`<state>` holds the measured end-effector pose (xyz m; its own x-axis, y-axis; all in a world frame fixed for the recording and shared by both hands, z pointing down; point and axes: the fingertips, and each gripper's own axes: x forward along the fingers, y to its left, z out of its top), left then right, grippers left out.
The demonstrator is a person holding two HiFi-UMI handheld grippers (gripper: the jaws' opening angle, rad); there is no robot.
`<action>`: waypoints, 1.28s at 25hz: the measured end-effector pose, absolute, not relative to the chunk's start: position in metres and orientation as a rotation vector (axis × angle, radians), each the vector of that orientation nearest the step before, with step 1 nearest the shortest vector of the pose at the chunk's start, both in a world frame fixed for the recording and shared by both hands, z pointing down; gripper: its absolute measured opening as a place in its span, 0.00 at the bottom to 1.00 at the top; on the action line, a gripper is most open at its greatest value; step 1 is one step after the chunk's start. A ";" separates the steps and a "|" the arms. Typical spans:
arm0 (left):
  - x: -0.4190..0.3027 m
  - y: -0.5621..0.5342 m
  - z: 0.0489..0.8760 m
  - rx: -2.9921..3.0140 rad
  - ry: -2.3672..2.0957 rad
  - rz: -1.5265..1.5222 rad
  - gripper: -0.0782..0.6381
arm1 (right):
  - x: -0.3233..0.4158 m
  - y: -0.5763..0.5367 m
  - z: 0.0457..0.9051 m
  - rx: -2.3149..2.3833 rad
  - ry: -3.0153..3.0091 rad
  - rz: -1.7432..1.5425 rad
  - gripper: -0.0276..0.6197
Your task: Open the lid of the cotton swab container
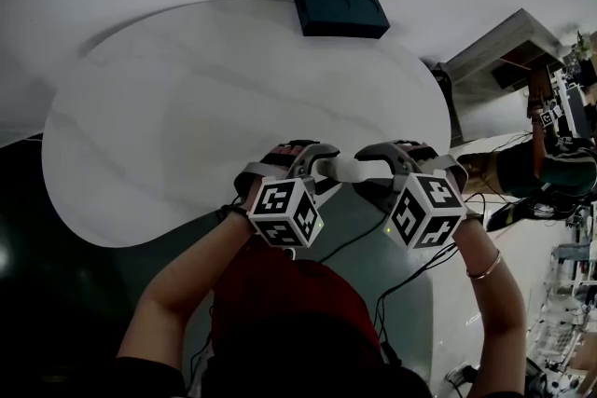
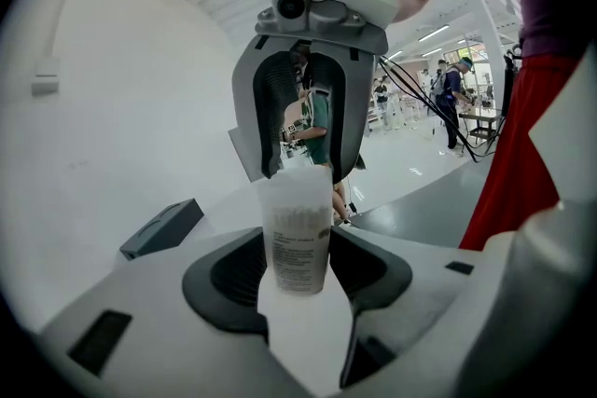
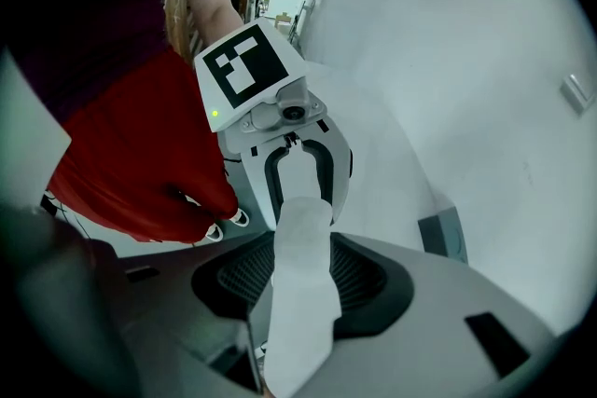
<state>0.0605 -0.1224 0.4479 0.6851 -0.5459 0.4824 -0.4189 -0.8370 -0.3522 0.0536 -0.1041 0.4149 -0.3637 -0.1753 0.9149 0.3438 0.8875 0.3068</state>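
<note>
The cotton swab container (image 1: pixel 343 168) is a slim white translucent tube held level in the air just off the table's near edge. My left gripper (image 1: pixel 317 167) is shut on one end and my right gripper (image 1: pixel 375 171) is shut on the other, so they face each other. In the left gripper view the tube (image 2: pixel 298 238) shows a printed label and swabs inside, pinched between my left gripper's (image 2: pixel 298 273) pads, with the right gripper (image 2: pixel 310 98) beyond. In the right gripper view the tube (image 3: pixel 303 270) runs from my right gripper (image 3: pixel 300 284) to the left gripper (image 3: pixel 298 165). I cannot make out the lid seam.
A white oval table (image 1: pixel 187 107) lies ahead with a dark rectangular box (image 1: pixel 340 10) at its far edge, also seen as the box (image 2: pixel 160 228) in the left gripper view. Cables trail over the floor below. People and benches stand far off to the right.
</note>
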 end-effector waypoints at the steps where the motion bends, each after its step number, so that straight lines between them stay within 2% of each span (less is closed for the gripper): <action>1: 0.060 -0.122 0.448 -2.690 0.785 -0.868 0.43 | 0.053 -0.104 0.414 -0.118 -1.870 -0.556 0.33; 21: 0.044 -0.123 0.456 -2.823 0.869 -0.873 0.43 | 0.042 -0.130 0.382 0.069 -2.000 -0.604 0.33; 32: 0.038 -0.122 0.464 -2.856 0.884 -0.889 0.43 | 0.031 -0.157 0.378 0.201 -2.104 -0.485 0.33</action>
<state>0.0382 -0.1215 0.4635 0.6768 -0.5257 0.5153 -0.5127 -0.8390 -0.1824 0.0306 -0.1566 0.3775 -0.5498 -0.3252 0.7694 0.0446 0.9084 0.4158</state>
